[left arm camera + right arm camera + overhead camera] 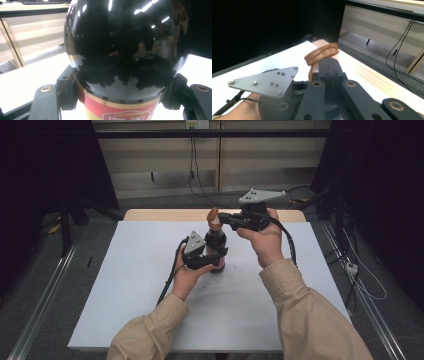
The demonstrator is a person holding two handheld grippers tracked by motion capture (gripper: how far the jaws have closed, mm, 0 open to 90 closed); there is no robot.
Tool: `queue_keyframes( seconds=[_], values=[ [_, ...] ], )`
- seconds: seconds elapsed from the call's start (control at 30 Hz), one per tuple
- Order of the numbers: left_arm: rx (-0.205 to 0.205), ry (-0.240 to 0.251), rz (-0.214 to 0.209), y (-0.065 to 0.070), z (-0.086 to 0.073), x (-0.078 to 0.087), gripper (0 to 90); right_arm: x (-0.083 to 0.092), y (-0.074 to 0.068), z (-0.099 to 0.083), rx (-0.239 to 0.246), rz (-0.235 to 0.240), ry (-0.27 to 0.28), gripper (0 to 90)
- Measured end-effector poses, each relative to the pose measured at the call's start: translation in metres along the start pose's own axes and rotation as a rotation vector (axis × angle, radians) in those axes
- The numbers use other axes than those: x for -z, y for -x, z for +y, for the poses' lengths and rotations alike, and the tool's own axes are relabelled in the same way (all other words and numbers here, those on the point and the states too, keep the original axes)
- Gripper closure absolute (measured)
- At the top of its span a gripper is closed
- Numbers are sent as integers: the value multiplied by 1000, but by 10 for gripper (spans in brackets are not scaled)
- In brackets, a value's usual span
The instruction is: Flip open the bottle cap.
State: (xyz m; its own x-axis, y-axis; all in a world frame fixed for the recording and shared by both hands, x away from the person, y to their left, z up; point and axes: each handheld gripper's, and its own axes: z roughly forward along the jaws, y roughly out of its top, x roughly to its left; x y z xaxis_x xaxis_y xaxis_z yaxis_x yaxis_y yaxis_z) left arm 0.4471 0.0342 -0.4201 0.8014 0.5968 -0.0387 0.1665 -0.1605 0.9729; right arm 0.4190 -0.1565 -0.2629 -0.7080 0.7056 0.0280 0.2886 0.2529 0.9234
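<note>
A: Sleeves come in nearest to us, and past them our left gripper [207,261] clamps its jaws on the belly of the dark glossy bottle [216,244], just above the red and gold label [120,111].

B: And the bottle stands upright on the white table sheet [125,285], about mid-table. Our right gripper [225,218] sits at the bottle's top, jaws pinched fully together on the brown ring-pull tab [322,53] of the cap.

A: So the step in hand looks like opening the seal. We do it well if the left keeps the bottle planted and square on the sheet while the right pulls the tab along its own line, steadily, without a jerk.

B: Agreed. That glass is slick; any twist from the right and the bottle may turn inside the left jaws. We hold low and firm.

A: Room is good. Left of the bottle, right of it and on our near side the sheet is bare.

B: Behind the bottle the sheet ends at a wooden strip [170,214], then the table's far edge is near. We pull up or toward ourselves, not that way.
</note>
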Motion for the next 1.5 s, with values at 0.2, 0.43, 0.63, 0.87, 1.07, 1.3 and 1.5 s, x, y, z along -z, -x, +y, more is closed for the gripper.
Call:
queue_keyframes(
  seconds=[0.2, 0.43, 0.63, 0.87, 1.07, 1.3, 1.5],
  values=[
    [-1, 1, -2, 0, 0, 0, 307, 0, 0, 1, -5, 3, 6, 900],
    [-12, -4, 0, 0, 0, 0, 306, -1, -2, 3, 1, 1, 6, 900],
    [2, 5, 1, 1, 0, 0, 306, -1, -2, 3, 1, 0, 7, 900],
    [0, 4, 1, 1, 0, 0, 306, -2, -3, 4, -1, 2, 14, 900],
    [-8, -2, 0, 1, 0, 0, 305, -2, -3, 4, 1, 3, 13, 900],
    [-6, 1, 4, 2, 0, 0, 305, -4, -5, 4, -1, 10, 16, 900],
    [-11, -2, 7, 2, 0, 0, 304, -6, -8, 6, 7, 21, 22, 900]
  ],
)
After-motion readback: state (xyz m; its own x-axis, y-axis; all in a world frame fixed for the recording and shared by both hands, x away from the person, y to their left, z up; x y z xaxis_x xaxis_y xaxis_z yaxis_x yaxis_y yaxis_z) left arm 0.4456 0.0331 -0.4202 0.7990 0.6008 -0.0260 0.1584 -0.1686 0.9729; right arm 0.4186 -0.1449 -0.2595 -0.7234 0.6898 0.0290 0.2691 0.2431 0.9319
